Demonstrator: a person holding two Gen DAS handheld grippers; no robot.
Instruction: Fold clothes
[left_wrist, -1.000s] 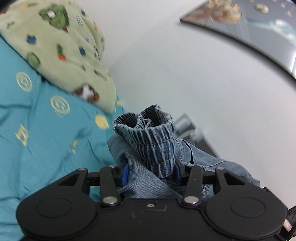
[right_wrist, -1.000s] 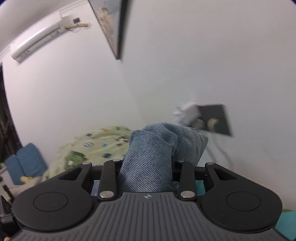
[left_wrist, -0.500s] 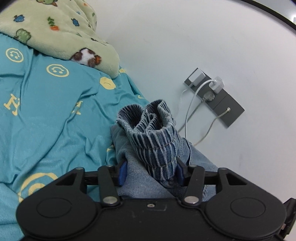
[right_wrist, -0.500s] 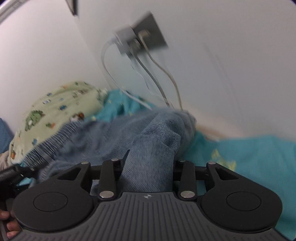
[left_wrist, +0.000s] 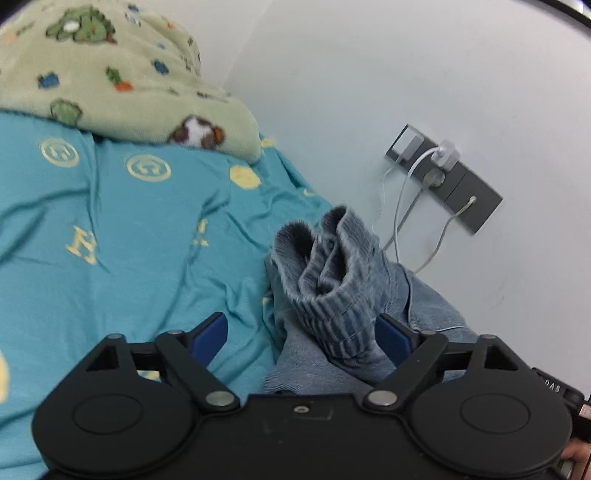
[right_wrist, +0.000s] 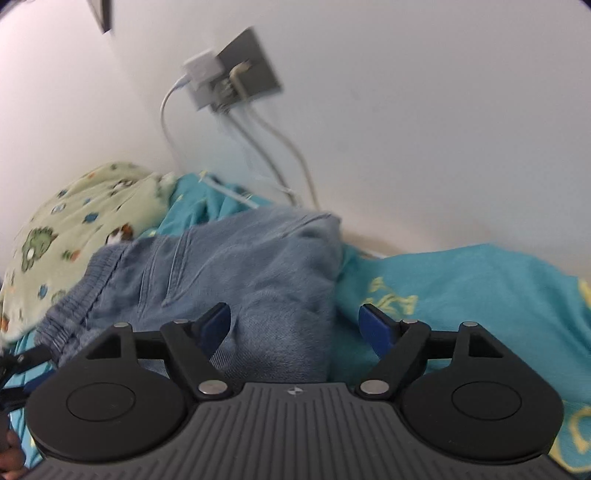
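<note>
Blue denim trousers (right_wrist: 236, 266) with a ribbed waistband (left_wrist: 332, 266) lie bunched on the teal bed sheet (left_wrist: 129, 240) close to the wall. The jaws of my left gripper (left_wrist: 301, 334) are opening. The waistband leans against the right blue pad (left_wrist: 391, 336) and stands well clear of the left one. The jaws of my right gripper (right_wrist: 295, 325) are opening too, with a fold of denim between them. That fold lies beside the left pad (right_wrist: 216, 325) and apart from the right pad.
A green fleece blanket (left_wrist: 110, 74) with animal prints is heaped at the far left. A grey wall socket (left_wrist: 443, 177) with chargers and hanging cables (right_wrist: 258, 147) sits just above the bed by the trousers. A white wall runs along the right.
Both grippers have let go of the denim and their jaws have spread wide. Both have sunk toward the bed, and the trousers have dropped onto the sheet.
</note>
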